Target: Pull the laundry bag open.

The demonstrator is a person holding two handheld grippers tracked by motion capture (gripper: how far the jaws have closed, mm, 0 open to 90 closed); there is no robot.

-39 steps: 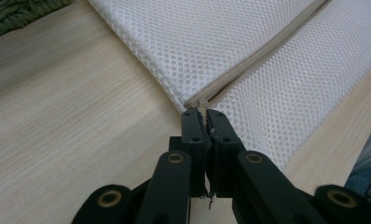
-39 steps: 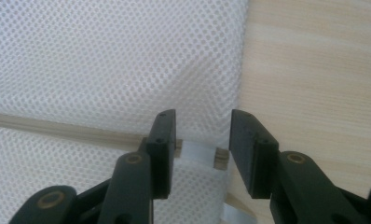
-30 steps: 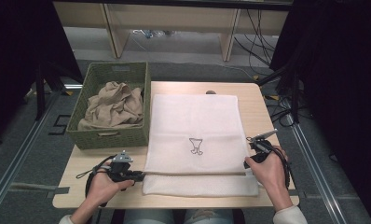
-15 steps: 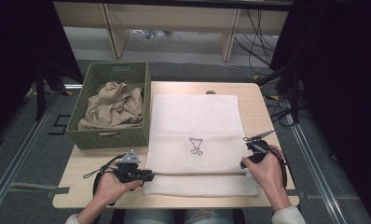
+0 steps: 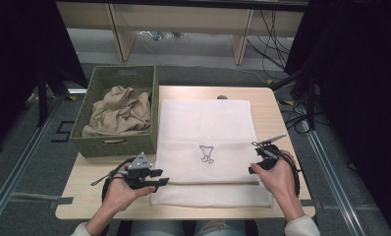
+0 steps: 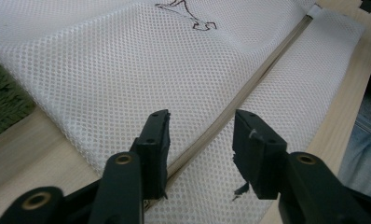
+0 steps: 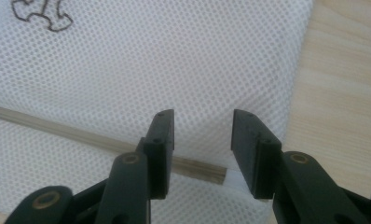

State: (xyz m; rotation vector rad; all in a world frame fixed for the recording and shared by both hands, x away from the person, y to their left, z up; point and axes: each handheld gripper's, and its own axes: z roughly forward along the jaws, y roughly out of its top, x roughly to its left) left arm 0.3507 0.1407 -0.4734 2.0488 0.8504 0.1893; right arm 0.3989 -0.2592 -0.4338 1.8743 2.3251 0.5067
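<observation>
Mesh bag (image 5: 208, 142) flat on table (image 5: 85, 196), right of basket (image 5: 120, 78). Your left gripper (image 5: 156, 178) at bag's near-left edge, jaws just opening, astride zipper strip (image 6: 239, 100), gripping nothing. Your right gripper (image 5: 262, 147) at bag's right edge, jaws apart, empty. Pinch zipper end squarely, not mesh alone.
</observation>
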